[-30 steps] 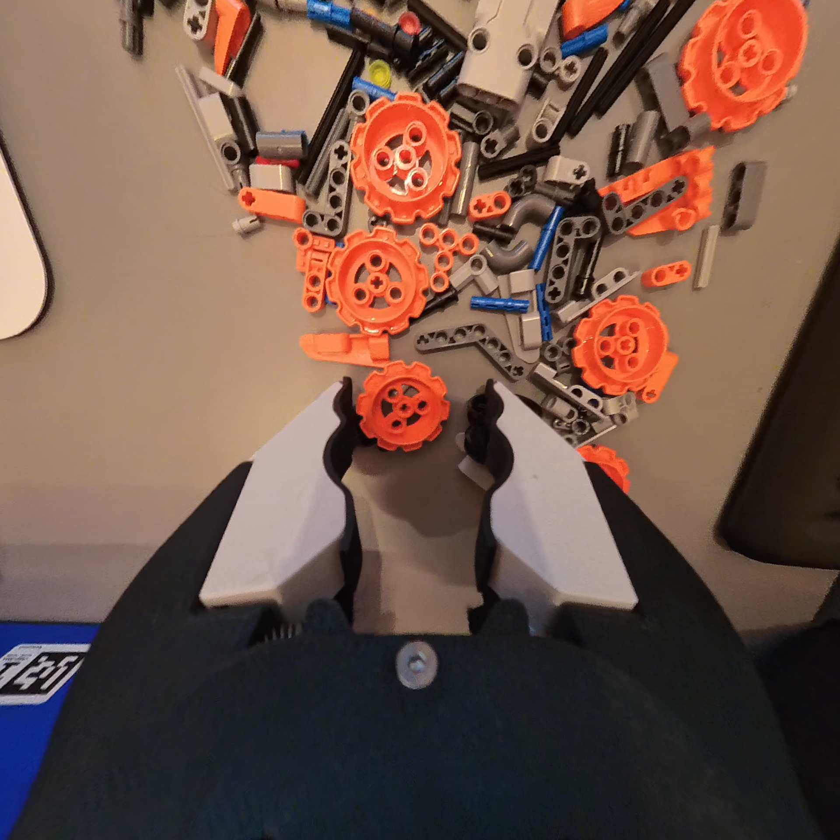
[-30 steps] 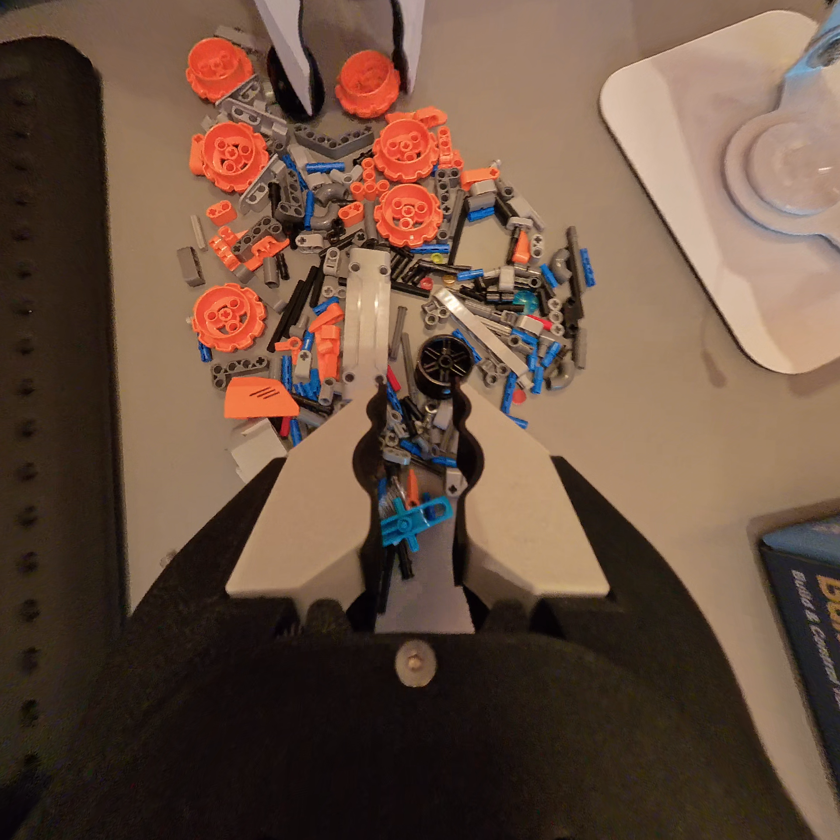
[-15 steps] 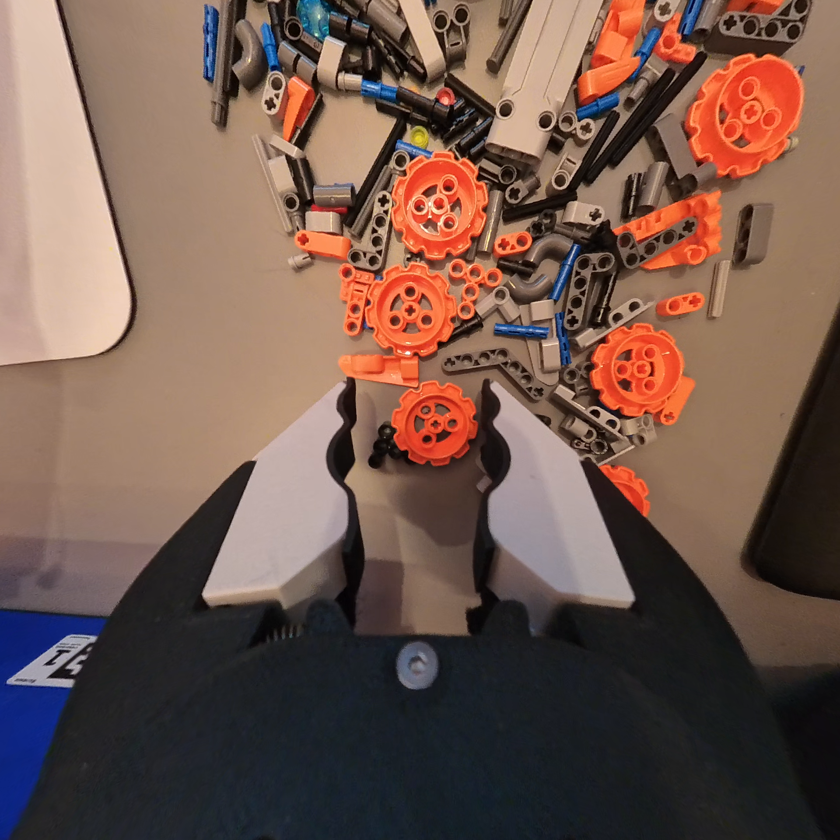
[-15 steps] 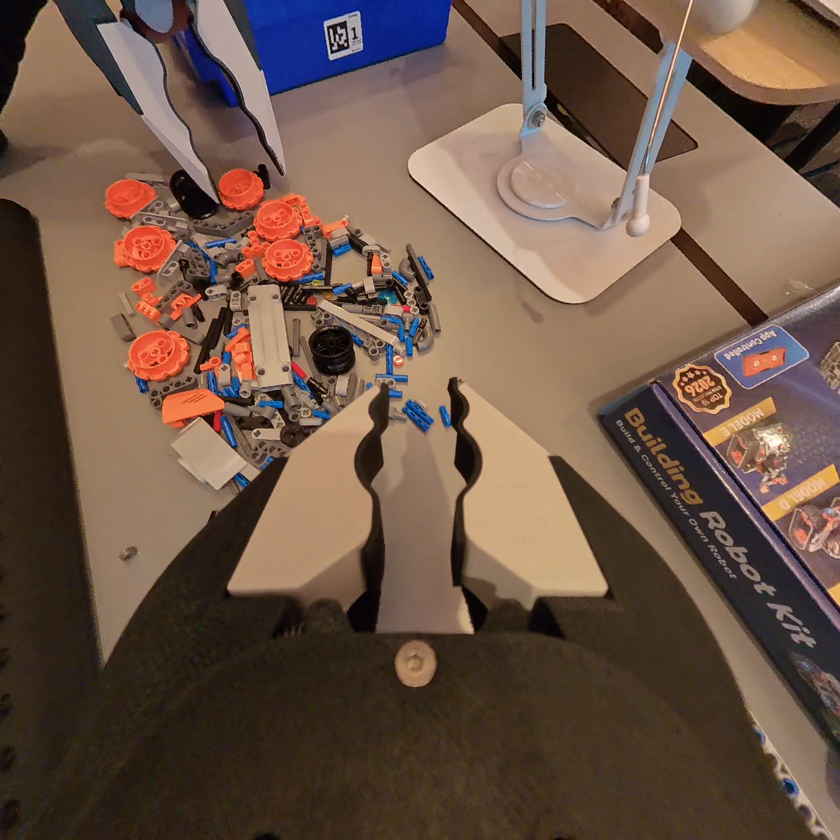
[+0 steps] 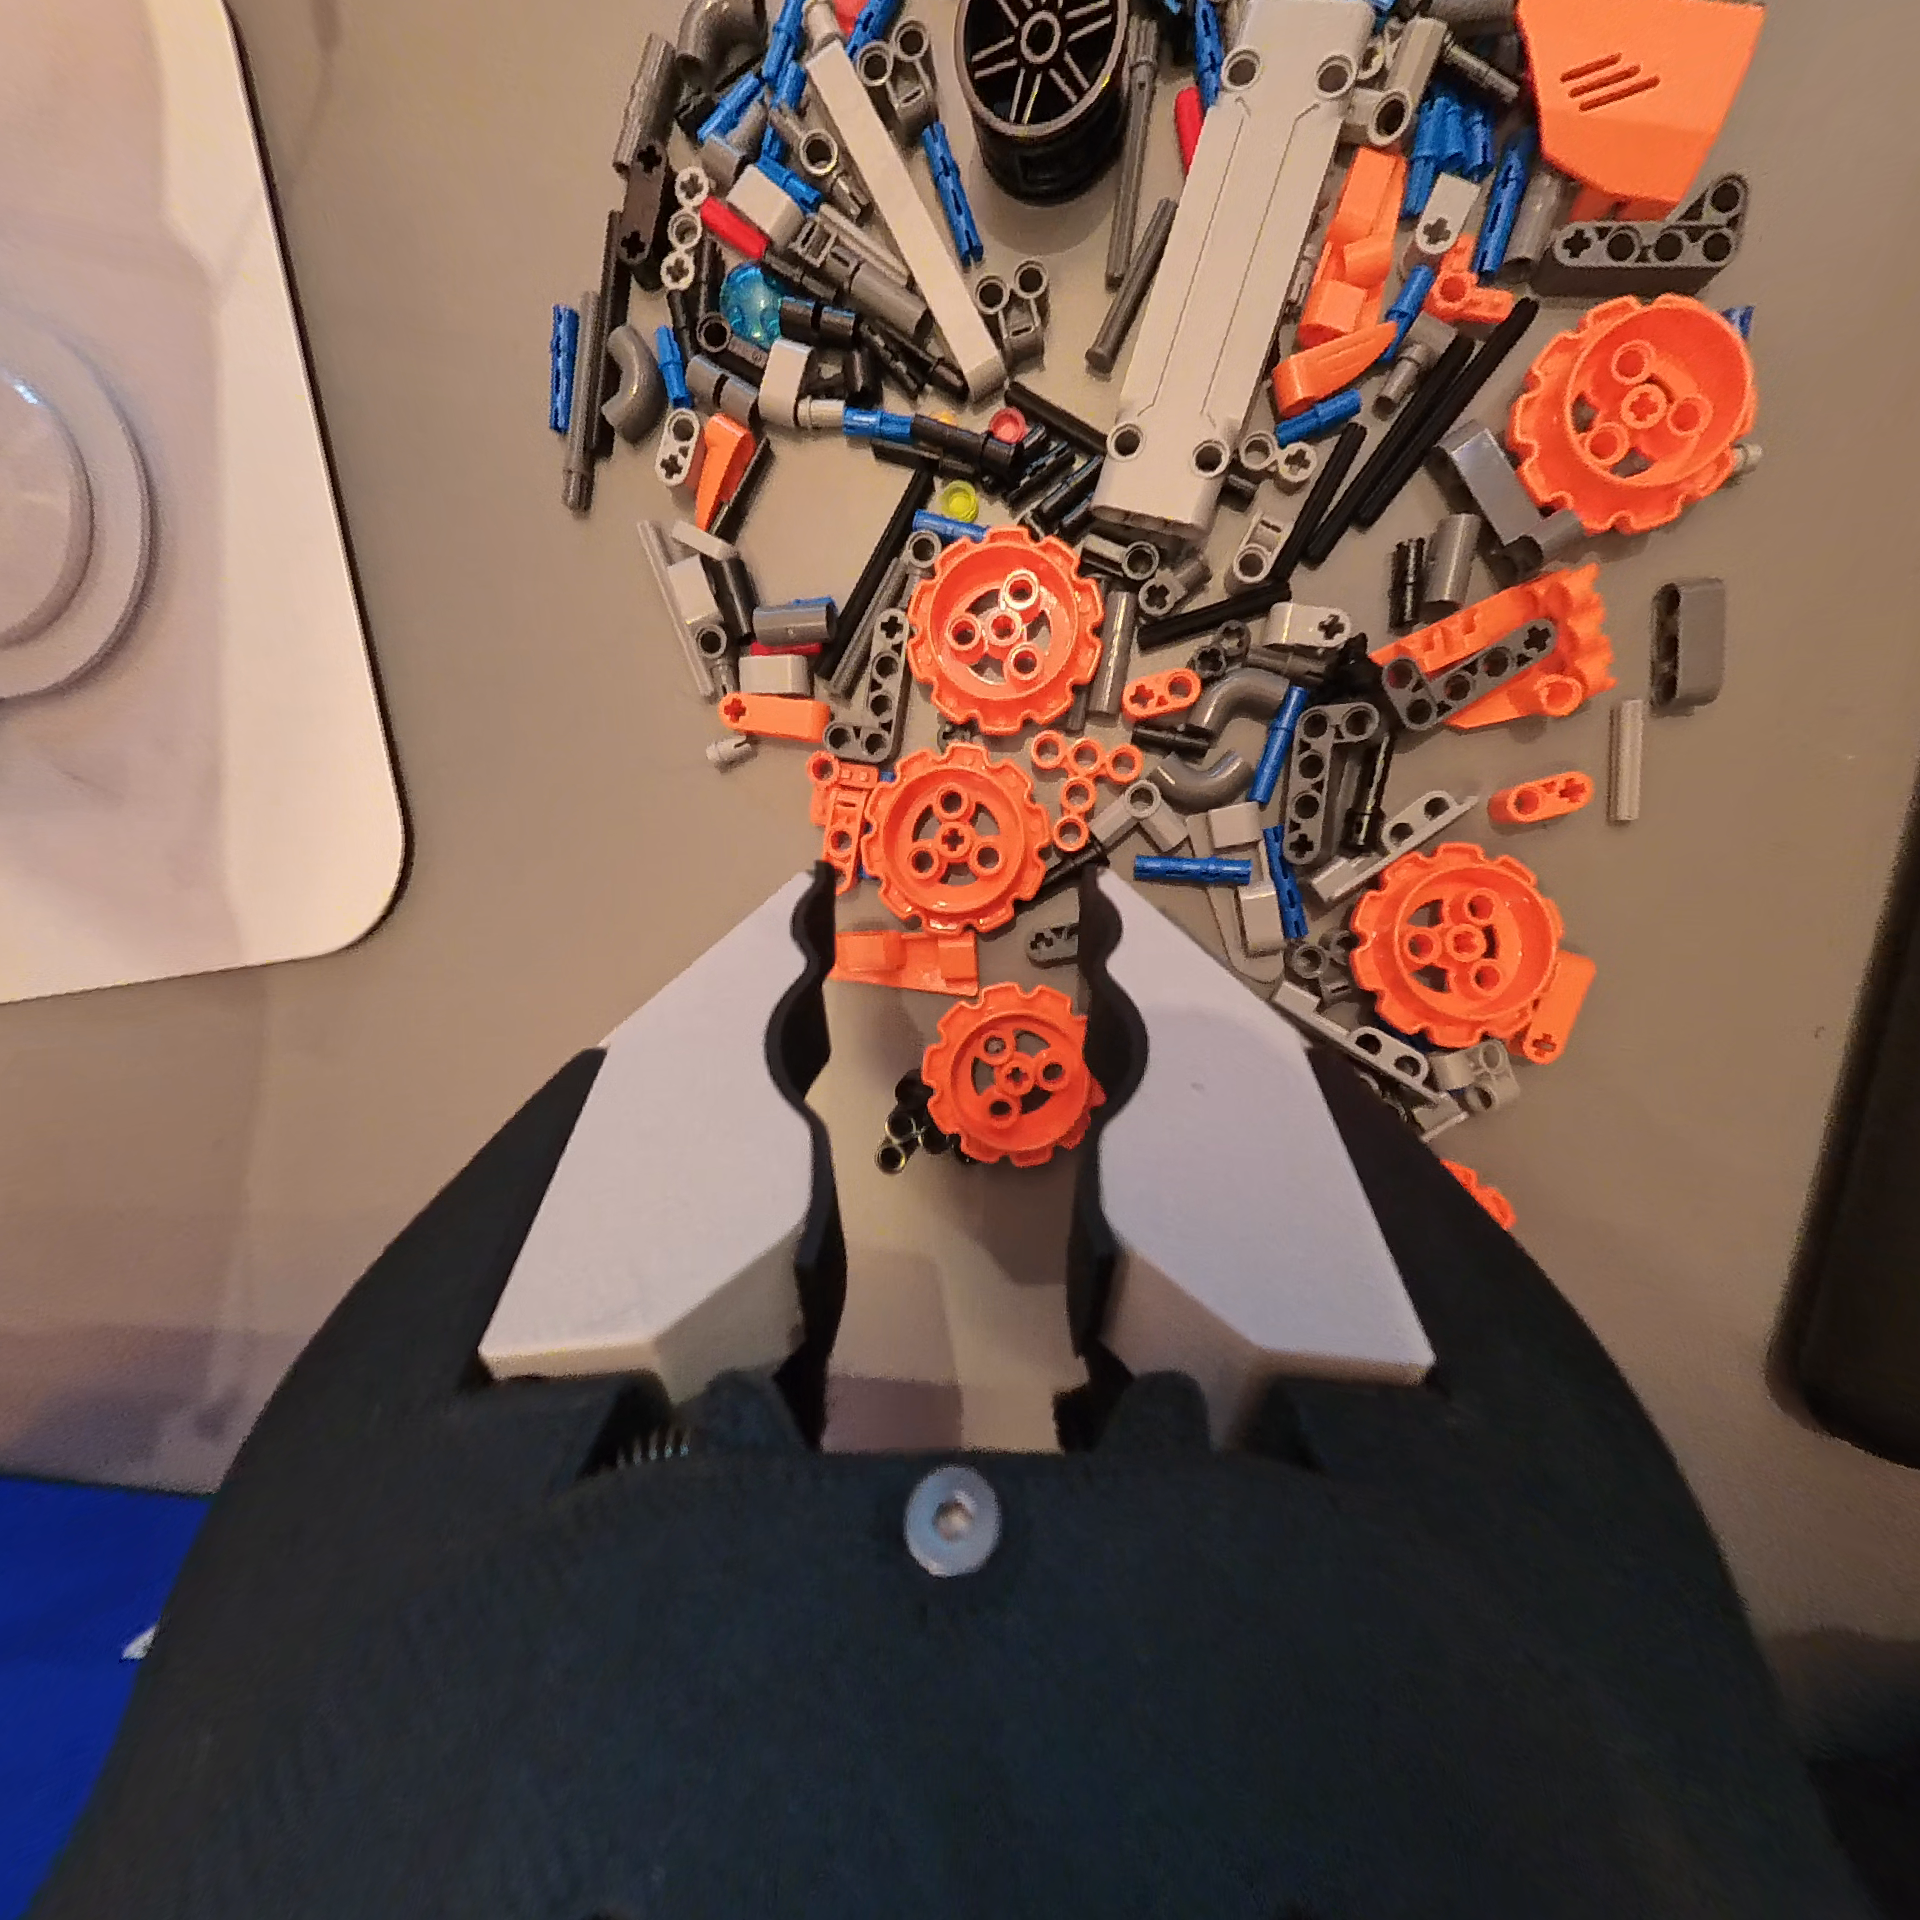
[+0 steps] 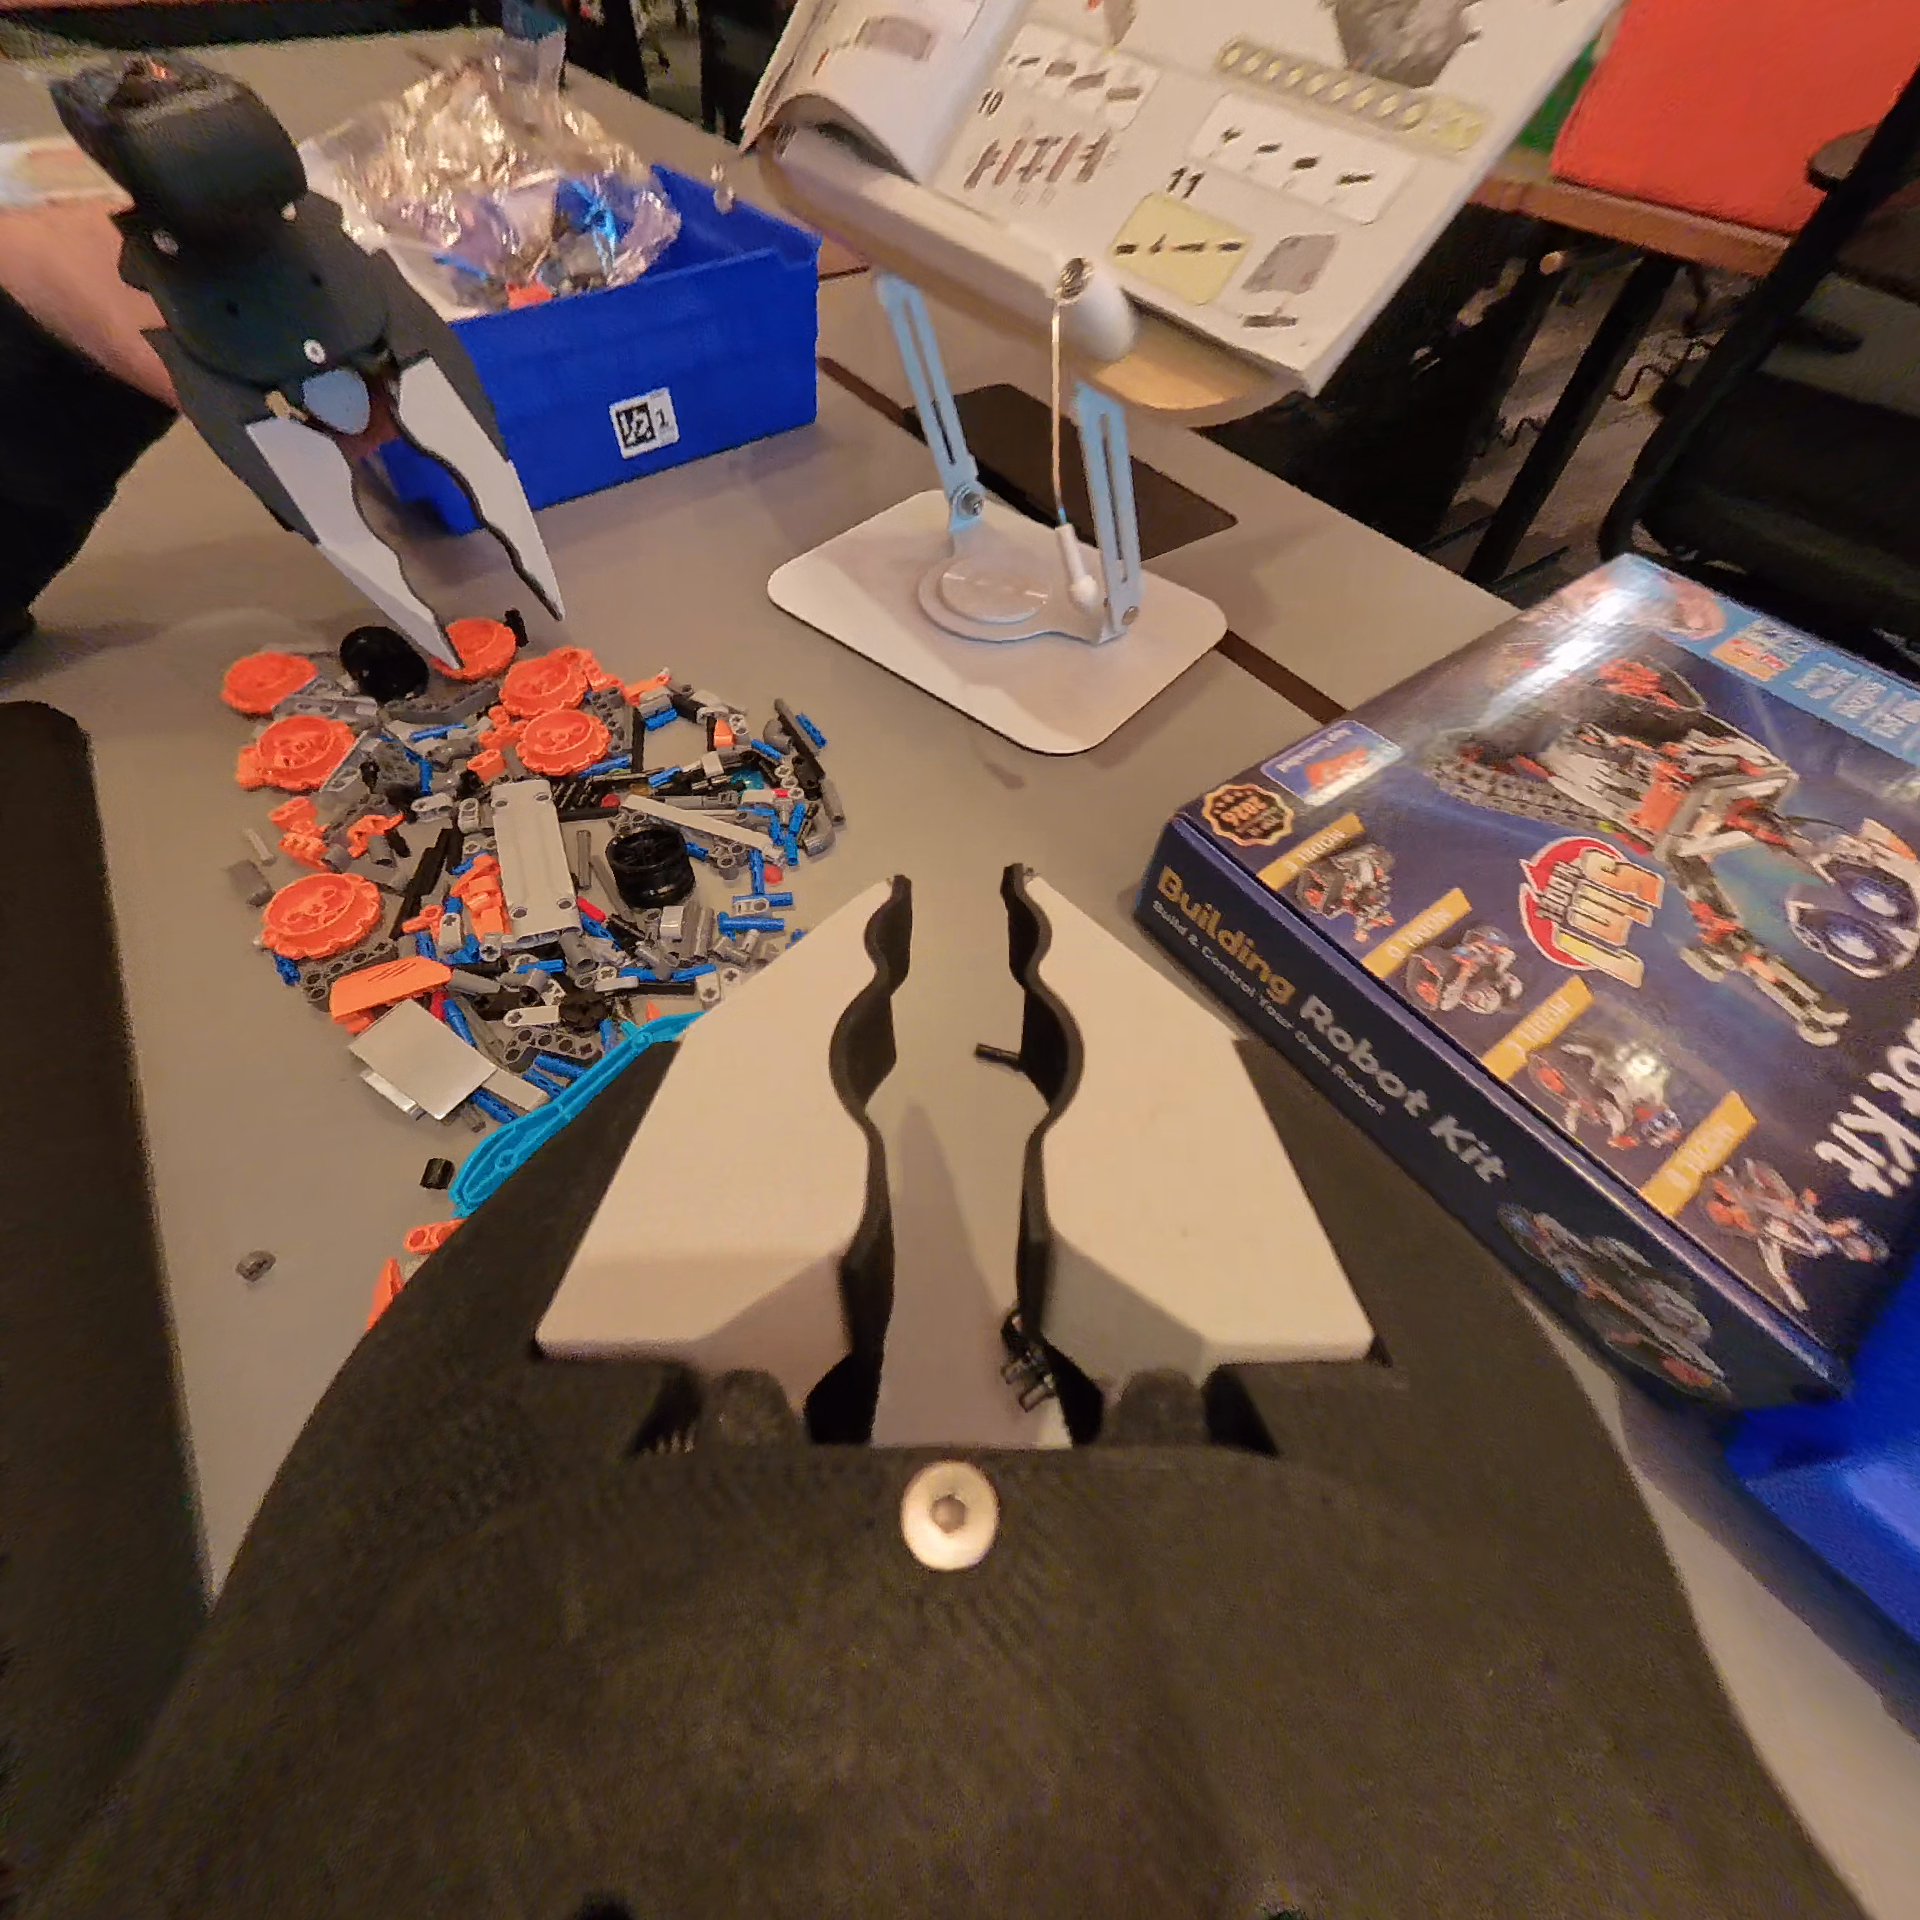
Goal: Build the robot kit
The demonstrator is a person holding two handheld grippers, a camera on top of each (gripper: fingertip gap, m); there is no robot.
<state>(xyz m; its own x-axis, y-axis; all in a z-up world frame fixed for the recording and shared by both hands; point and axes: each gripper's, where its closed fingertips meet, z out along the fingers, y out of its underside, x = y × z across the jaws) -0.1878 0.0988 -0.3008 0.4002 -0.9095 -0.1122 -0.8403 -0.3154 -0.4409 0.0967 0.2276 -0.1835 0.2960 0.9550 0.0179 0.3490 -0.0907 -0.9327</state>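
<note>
A pile of building-kit parts (image 5: 1143, 520) lies on the grey table: orange toothed wheels, grey beams, blue and black pins. My left gripper (image 5: 956, 883) is open and low over the pile's near edge. One small orange toothed wheel (image 5: 1008, 1075) lies between its fingers, close to the right finger, with small black pins (image 5: 909, 1127) beside it. The right wrist view shows the left gripper (image 6: 499, 634) straddling that wheel (image 6: 483, 644). My right gripper (image 6: 956, 883) is open, raised above the table beside the pile (image 6: 520, 852), and holds nothing.
A blue bin (image 6: 665, 343) with bagged parts stands behind the pile. A book stand with a white base (image 6: 997, 623) holds an open instruction booklet (image 6: 1143, 135). The kit box (image 6: 1558, 935) lies to the right. A black padded edge (image 6: 62, 1039) runs along the left. The left gripper's tips are roughly 35 cm from the right gripper's.
My left gripper moved forward, so the orange wheel now sits deeper between its fingers. My right gripper drew back from the pile, rose and tilted up.
</note>
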